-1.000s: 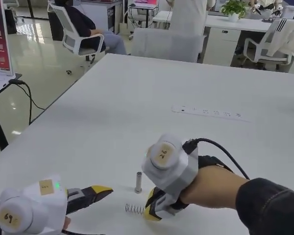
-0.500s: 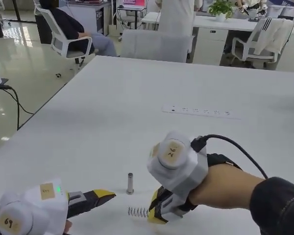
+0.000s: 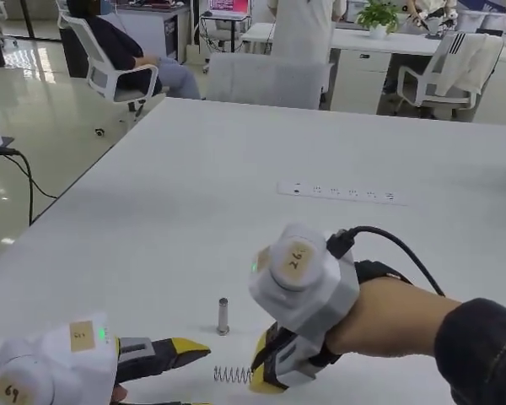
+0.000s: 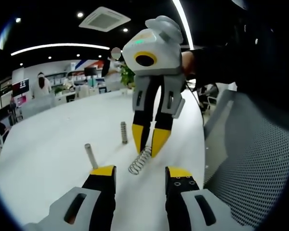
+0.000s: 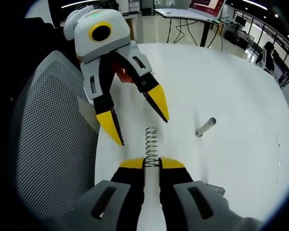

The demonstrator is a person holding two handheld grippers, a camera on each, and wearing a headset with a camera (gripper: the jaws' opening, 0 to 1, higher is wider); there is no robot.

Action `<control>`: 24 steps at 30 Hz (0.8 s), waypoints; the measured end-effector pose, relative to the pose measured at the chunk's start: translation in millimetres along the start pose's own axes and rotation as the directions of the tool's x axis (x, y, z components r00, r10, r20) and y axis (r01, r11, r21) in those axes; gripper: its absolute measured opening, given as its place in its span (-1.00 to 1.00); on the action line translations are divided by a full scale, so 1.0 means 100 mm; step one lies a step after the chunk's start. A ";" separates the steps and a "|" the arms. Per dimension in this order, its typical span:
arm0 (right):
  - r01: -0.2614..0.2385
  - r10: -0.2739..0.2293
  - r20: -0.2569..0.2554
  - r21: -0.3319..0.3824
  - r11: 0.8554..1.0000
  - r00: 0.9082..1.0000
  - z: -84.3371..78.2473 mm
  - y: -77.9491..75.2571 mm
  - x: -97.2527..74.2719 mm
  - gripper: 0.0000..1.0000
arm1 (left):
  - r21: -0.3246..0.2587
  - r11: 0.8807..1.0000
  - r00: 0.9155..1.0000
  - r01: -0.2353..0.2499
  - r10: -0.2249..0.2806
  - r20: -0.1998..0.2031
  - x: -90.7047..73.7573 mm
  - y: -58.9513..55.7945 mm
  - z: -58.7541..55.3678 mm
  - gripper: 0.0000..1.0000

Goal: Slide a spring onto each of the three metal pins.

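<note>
Just beside the upright pin (image 3: 223, 315), on its near side, the right tool (image 5: 151, 164) pinches one end of the spring (image 5: 151, 139), which lies low over the desk (image 3: 236, 169). Held only by that end, the free coils may sag or wobble and miss the pin's top, or catch its side and tip it over. Also near the pin, the left tool (image 4: 140, 171) gapes wide, holding nothing, and could bump it.

One spring (image 5: 151, 142) is lying and two metal pins (image 4: 123, 132) (image 4: 90, 155) are standing on one desk (image 3: 236, 169), where two grippers, the left gripper (image 4: 140, 171) and the right gripper (image 5: 151, 163), are hovering.
</note>
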State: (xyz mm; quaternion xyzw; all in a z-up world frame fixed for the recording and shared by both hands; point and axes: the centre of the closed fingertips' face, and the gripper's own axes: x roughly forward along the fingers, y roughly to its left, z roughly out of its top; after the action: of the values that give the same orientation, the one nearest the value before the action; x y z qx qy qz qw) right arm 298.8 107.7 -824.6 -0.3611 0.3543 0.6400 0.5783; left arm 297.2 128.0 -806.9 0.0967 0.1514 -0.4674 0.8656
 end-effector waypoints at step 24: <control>-0.048 0.047 -0.007 -0.069 0.996 0.999 0.05 0.12 -0.05 -0.85 | 0.042 0.998 0.999 0.039 -0.039 0.005 0.02 -0.07 0.02 -0.90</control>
State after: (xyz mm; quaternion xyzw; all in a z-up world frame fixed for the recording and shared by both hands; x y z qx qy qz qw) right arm 287.1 108.6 -817.8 -0.3742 0.3421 0.6645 0.5490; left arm 292.7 122.2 -806.0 0.1106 0.1409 -0.4876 0.8545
